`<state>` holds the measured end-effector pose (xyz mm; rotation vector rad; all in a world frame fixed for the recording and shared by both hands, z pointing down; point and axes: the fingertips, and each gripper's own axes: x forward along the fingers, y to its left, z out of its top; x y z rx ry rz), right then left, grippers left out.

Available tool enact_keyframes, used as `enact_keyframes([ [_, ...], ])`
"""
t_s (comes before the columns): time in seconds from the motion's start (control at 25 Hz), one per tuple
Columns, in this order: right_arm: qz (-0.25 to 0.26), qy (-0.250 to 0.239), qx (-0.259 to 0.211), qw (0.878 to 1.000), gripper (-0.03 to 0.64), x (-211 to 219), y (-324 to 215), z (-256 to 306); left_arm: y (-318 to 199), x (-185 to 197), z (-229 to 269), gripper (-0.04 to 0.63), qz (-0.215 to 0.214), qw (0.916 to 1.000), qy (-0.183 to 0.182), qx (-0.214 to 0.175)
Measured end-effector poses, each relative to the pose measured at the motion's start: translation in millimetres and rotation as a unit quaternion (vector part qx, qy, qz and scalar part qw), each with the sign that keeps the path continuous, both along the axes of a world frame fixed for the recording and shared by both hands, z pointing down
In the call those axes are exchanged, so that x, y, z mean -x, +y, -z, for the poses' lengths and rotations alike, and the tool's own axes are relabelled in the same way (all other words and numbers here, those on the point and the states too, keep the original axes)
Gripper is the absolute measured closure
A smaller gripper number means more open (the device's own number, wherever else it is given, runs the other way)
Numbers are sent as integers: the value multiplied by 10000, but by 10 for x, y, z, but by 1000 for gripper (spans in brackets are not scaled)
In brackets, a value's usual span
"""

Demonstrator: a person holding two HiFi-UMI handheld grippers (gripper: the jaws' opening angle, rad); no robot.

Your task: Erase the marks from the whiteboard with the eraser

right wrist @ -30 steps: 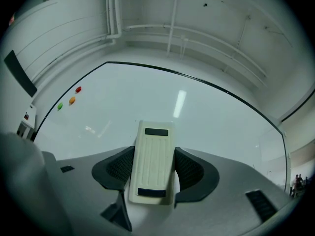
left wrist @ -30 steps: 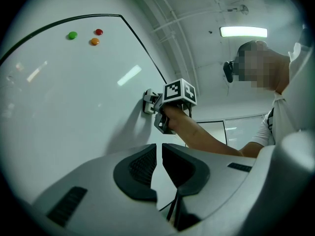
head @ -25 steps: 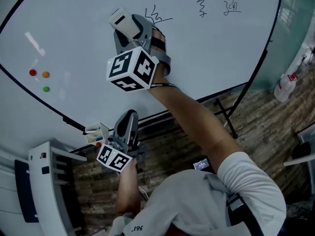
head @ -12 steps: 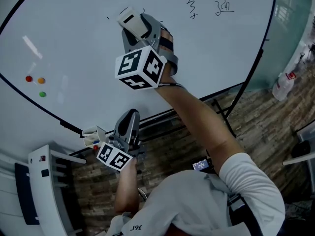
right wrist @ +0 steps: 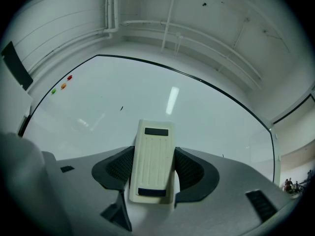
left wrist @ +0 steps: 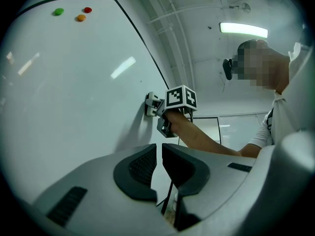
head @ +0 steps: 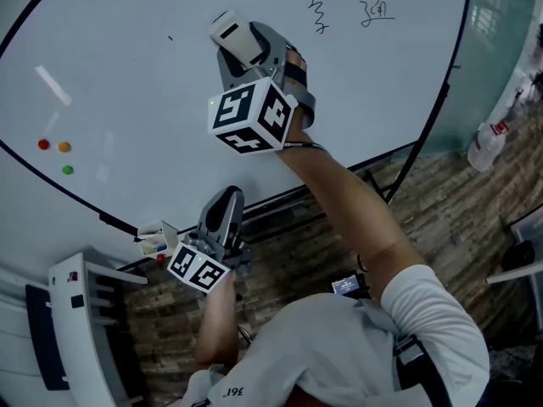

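Observation:
The white eraser (head: pixel 233 33) (right wrist: pixel 152 159) is pressed flat on the whiteboard (head: pixel 127 83), and my right gripper (head: pixel 240 42) (right wrist: pixel 153 171) is shut on it. A tiny black fleck (head: pixel 170 37) (right wrist: pixel 121 108) stays left of the eraser. Two handwritten marks (head: pixel 320 13) (head: pixel 377 7) sit at the board's upper right. My left gripper (head: pixel 222 213) (left wrist: pixel 158 173) hangs low below the board's bottom edge, jaws nearly together with nothing between them. The left gripper view shows the right gripper (left wrist: pixel 157 104) against the board.
Three small magnets, red (head: pixel 43 144), orange (head: pixel 64 147) and green (head: pixel 67 170), stick to the board's left side. A marker tray (head: pixel 153 240) hangs at the bottom edge. A white rack (head: pixel 85 329) stands lower left. The board's stand legs (head: pixel 382 193) rest on wood flooring.
The right gripper slid the eraser across the scribble near the board's top middle; that scribble is gone, leaving one small fleck. The left gripper stayed put.

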<state>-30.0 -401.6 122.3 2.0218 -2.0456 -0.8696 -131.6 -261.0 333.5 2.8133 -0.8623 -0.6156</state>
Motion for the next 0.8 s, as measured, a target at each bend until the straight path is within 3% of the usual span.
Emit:
enact_keyframes([
  [0.8, -200, -151, -2, 9997, 344, -798, -28, 20, -93, -492, 4, 569, -193, 9998, -87, -3],
])
